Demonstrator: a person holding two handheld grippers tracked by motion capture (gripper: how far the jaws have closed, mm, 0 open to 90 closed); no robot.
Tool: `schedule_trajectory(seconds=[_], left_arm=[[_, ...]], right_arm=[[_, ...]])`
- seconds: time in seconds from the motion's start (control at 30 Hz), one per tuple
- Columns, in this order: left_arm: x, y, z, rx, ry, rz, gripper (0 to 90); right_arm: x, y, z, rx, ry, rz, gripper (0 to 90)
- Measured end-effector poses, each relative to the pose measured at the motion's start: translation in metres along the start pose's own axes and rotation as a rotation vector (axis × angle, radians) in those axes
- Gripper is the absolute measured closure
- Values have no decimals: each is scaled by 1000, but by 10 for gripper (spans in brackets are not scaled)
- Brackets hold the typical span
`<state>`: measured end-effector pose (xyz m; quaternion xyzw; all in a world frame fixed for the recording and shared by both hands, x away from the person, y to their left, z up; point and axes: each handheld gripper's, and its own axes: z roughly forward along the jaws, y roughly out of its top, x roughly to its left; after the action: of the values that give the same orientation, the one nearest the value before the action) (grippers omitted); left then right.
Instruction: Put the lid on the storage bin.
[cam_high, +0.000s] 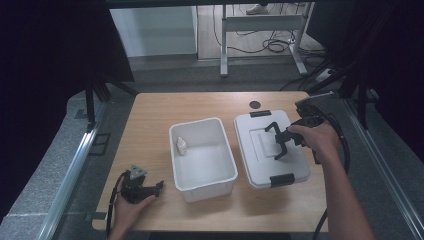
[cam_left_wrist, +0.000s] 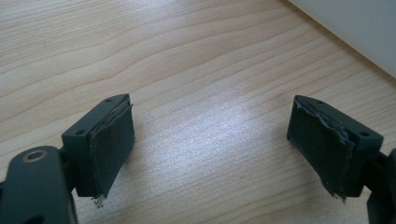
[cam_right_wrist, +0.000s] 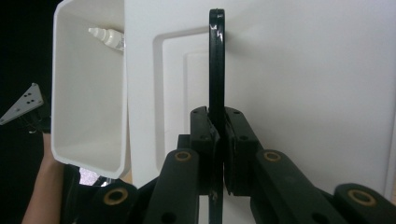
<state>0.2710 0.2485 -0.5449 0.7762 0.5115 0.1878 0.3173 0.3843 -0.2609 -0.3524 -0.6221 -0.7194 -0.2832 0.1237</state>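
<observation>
1. Left claw (cam_high: 159, 186): released, jaws wide apart with only bare desk (cam_left_wrist: 196, 93) between them. It rests on the desk at the 7 o'clock corner, just beside the near wall of the open white storage bin (cam_high: 220, 180).
2. Right claw (cam_right_wrist: 217, 140): clenched on the lid's black handle (cam_right_wrist: 216, 56), at 3 o'clock over the white lid (cam_high: 260, 165).
3. Step judged: lid lift. The next move calls for carrying the lid toward 9 o'clock, squarely over the bin.
4. A small dropper bottle (cam_high: 181, 145) lies inside the bin, by its far-left wall.
</observation>
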Motion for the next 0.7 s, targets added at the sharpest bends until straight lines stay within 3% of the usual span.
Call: schedule_trajectory(seconds=[0.7], left_arm=[[0, 0, 0, 0, 0, 0, 148]], right_arm=[[24, 5, -11, -20, 33, -24, 838]])
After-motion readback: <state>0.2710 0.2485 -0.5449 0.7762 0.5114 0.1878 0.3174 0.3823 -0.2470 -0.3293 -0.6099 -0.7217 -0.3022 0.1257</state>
